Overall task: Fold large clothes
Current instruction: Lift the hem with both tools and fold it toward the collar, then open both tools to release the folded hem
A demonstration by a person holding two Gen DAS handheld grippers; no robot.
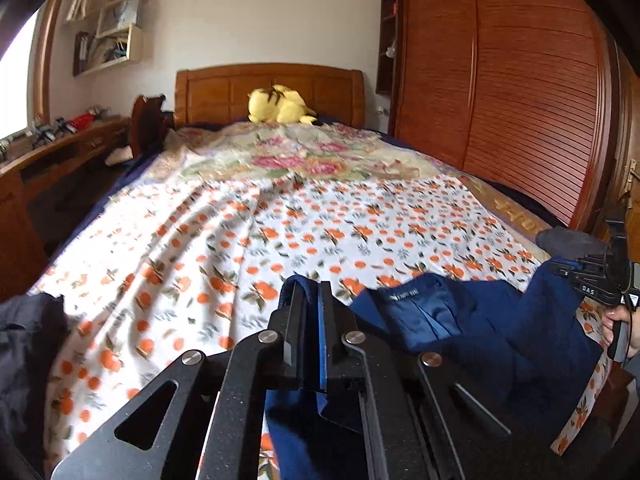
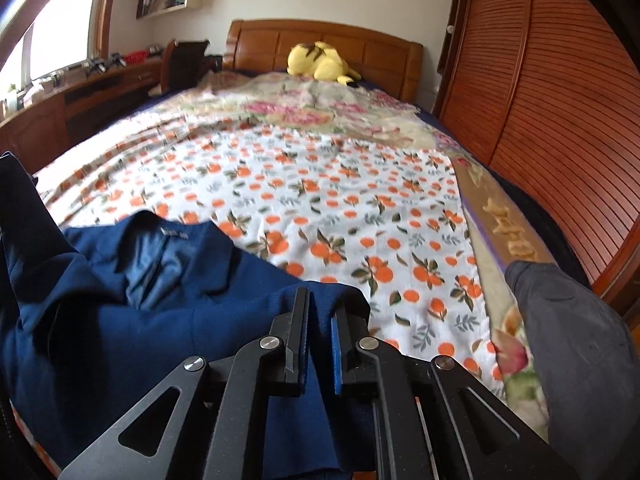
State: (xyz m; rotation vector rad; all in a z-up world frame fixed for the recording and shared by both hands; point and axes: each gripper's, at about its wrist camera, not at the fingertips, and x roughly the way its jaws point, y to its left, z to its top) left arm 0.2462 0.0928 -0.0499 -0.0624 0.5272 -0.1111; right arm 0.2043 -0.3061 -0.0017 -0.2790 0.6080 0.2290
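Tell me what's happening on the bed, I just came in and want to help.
A person is folding a navy blue jacket on the orange-print bedspread, a tool in each hand. The left tool is shut on a piece of the jacket's fabric. The right tool sits at the jacket's other edge with a small gap between its jaws. The jacket lies rumpled, collar up, not yet folded. A yellow plush toy sits by the headboard.

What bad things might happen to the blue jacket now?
1. The left gripper pinches only a small bit of the blue jacket, so the cloth may slip out.
2. The right gripper has its jaws slightly apart around the jacket's edge, so that side may drop and land crooked.
3. The jacket lies bunched near the foot of the orange-print sheet, so it might slide off the bed.
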